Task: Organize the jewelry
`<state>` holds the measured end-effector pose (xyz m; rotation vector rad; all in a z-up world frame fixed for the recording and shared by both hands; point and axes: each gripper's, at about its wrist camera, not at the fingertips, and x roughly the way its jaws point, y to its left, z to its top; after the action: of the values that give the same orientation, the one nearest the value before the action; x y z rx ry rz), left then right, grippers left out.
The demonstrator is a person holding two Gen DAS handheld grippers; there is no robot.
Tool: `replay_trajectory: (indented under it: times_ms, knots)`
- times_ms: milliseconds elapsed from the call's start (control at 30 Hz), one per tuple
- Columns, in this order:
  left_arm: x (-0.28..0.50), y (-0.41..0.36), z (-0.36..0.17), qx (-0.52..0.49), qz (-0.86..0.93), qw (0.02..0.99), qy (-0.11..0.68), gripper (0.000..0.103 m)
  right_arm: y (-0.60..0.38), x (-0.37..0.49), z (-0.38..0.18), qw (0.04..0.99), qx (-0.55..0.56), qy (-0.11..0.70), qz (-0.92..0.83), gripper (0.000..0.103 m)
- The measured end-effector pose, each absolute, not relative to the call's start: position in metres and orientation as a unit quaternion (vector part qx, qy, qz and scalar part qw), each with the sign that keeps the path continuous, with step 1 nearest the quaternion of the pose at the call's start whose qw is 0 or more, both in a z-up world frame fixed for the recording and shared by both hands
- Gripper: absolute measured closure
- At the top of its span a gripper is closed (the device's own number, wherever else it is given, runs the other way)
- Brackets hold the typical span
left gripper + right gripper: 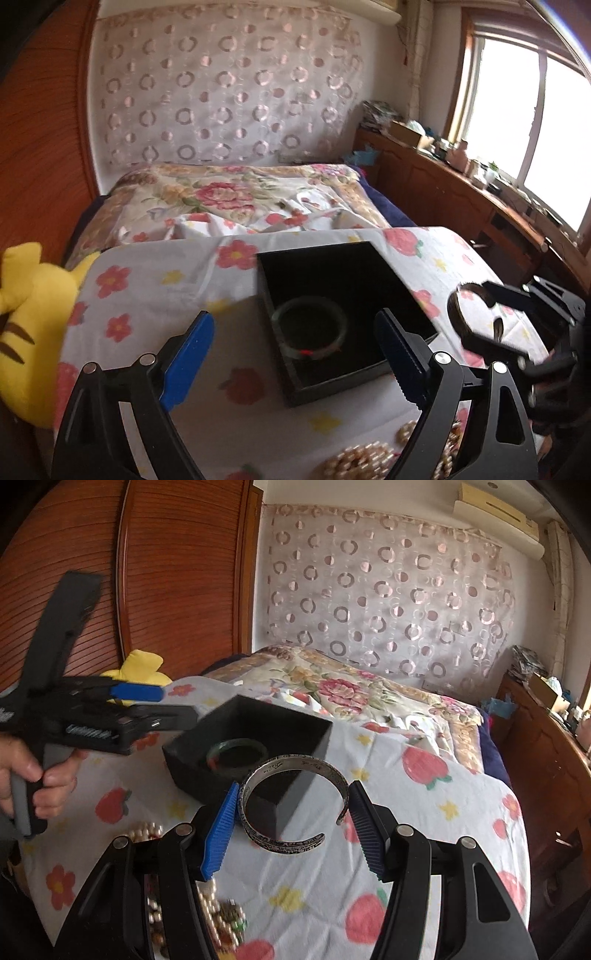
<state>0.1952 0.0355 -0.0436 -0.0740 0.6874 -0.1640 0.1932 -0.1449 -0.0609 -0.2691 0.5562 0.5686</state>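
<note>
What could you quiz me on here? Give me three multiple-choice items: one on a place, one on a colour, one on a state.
1. Where does the green bangle lie?
A. in the black box
B. on the pillow
C. on the windowsill

2. What colour are the gripper pads?
A. red
B. blue
C. white

3. What is the right gripper doing?
A. hanging empty
B. gripping pearls
C. holding the silver cuff

Answers: 1 A, it rests on the box floor; 2 B, both ribbed pads are blue; 3 C, the cuff sits between its fingers.
</note>
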Motion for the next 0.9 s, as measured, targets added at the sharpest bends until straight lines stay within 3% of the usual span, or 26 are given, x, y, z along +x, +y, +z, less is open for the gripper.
replay_trajectory:
  times_ms: [433,900]
  knots:
    - [0.150,0.082,-0.056,-0.035,-0.034,0.946,0.319,0.014,-0.085,0.237,-0.068,0.891,-0.166,0.295,0.301,0.041]
    - [0.100,0.066,-0.067,-0.027,-0.065,0.942,0.327,0.014,-0.090,0.238,-0.060,0.892,-0.150,0.299,0.305,0.040]
